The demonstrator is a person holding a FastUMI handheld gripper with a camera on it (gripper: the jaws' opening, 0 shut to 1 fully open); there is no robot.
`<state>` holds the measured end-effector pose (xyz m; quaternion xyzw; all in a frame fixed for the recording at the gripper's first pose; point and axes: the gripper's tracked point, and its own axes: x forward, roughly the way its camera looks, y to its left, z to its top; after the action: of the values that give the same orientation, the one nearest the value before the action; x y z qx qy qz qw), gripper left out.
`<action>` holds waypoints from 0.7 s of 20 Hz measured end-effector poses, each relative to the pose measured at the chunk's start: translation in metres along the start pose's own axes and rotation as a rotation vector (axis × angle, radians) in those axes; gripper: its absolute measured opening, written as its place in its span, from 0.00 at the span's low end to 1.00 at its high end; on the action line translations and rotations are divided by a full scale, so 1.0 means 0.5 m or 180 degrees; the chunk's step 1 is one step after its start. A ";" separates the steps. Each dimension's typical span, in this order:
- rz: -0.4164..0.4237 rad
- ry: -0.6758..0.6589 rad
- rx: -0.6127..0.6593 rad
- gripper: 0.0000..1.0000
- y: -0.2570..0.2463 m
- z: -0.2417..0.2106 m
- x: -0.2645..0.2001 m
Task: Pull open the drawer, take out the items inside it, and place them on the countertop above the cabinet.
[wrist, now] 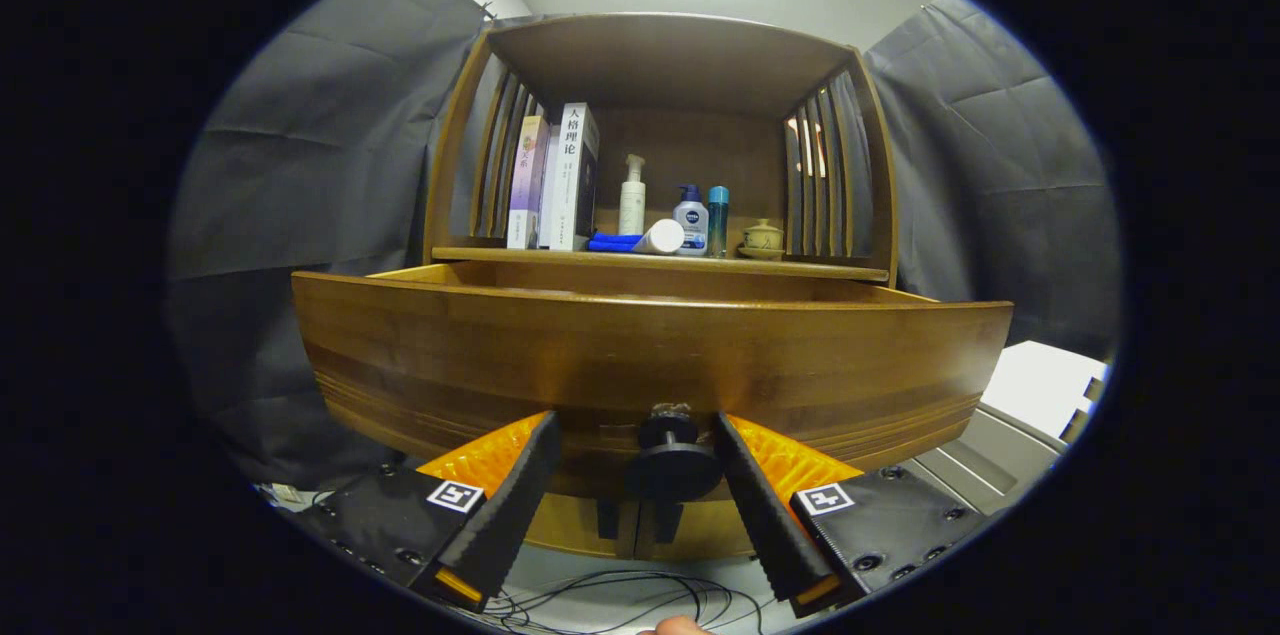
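- My gripper (635, 435) is spread wide, its fingers flanking the knob (672, 460) on the drawer (650, 355) front, neither one touching it, so it holds nothing
- The drawer already stands pulled out below the countertop (660, 262); I cannot see what lies inside it
- Risk: when I reach over the front panel, a finger may snag the knob or the panel's top edge
- Bottles (690, 220) and books (560, 180) crowd the countertop, so a careless placement could topple them
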<state>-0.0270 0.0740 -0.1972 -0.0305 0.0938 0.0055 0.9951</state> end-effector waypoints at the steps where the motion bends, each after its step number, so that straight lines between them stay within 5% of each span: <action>1: -0.0001 -0.0007 0.0007 0.98 -0.001 0.009 0.016; 14: -0.0118 -0.0210 -0.0057 0.98 0.005 0.092 0.168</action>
<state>0.0641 0.0799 -0.1681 -0.0409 0.0602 -0.0111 0.9973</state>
